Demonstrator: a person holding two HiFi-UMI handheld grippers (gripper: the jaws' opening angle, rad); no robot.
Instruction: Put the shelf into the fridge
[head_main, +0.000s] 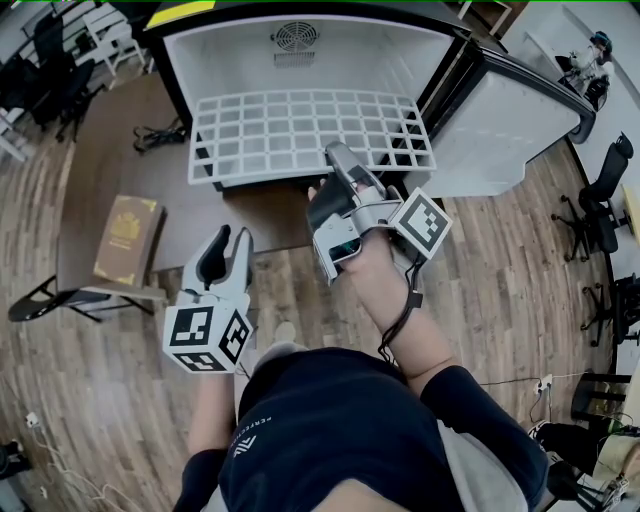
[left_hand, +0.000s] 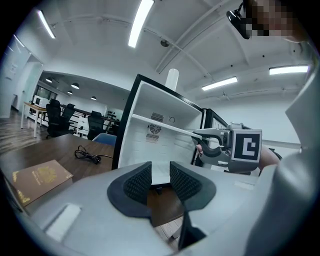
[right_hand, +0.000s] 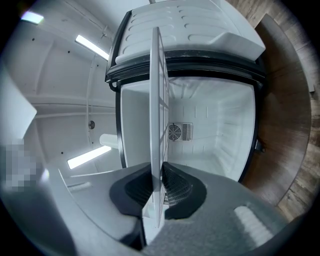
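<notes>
The white wire shelf lies level, partly inside the open mini fridge, its front edge sticking out. My right gripper is shut on that front edge near the right of its middle. In the right gripper view the shelf runs edge-on between the pads, with the fridge interior and its back fan behind. My left gripper hangs lower left, apart from the shelf, its jaws open and empty. The left gripper view shows the fridge, the shelf and the right gripper side-on.
The fridge door stands open to the right. A brown book lies on the dark table left of the fridge, and a black cable lies further back. Office chairs stand on the wooden floor at the right.
</notes>
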